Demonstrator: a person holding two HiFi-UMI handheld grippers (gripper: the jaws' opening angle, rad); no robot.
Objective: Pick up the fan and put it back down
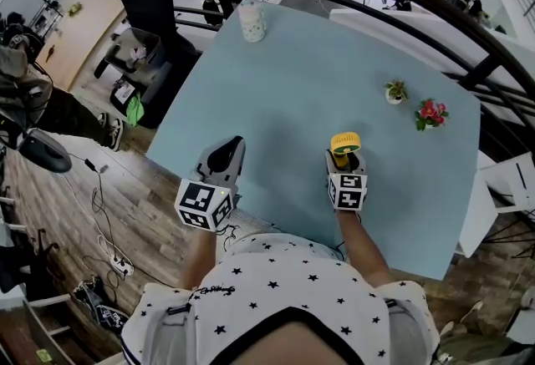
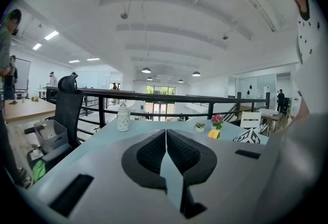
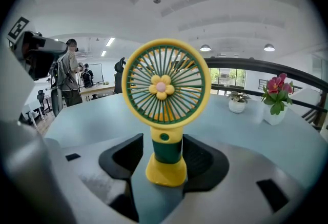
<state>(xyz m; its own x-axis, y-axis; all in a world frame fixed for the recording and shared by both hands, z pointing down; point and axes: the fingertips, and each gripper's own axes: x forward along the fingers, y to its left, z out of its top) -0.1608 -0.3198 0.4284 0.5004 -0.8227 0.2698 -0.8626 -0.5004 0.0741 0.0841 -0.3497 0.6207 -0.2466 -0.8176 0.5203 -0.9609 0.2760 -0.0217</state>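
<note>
The fan (image 3: 166, 84) stands upright on its yellow base on the counter (image 1: 292, 79), at the near right, its grille facing the right claw's camera. The right claw (image 3: 165, 154) is spread around the green stem. Its pads flank the stem without squeezing, so the fan rests on its own weight and not in a grip. That fits either end of the task, just before a pick or just after a set-down; I cannot tell which.

The left claw (image 2: 165, 148) is pressed together on nothing and hovers over the near edge, left of the fan. It is probably kept out of the way, since one claw suffices for so light a thing. The flowers (image 1: 431, 114) sit far right, well apart.
</note>
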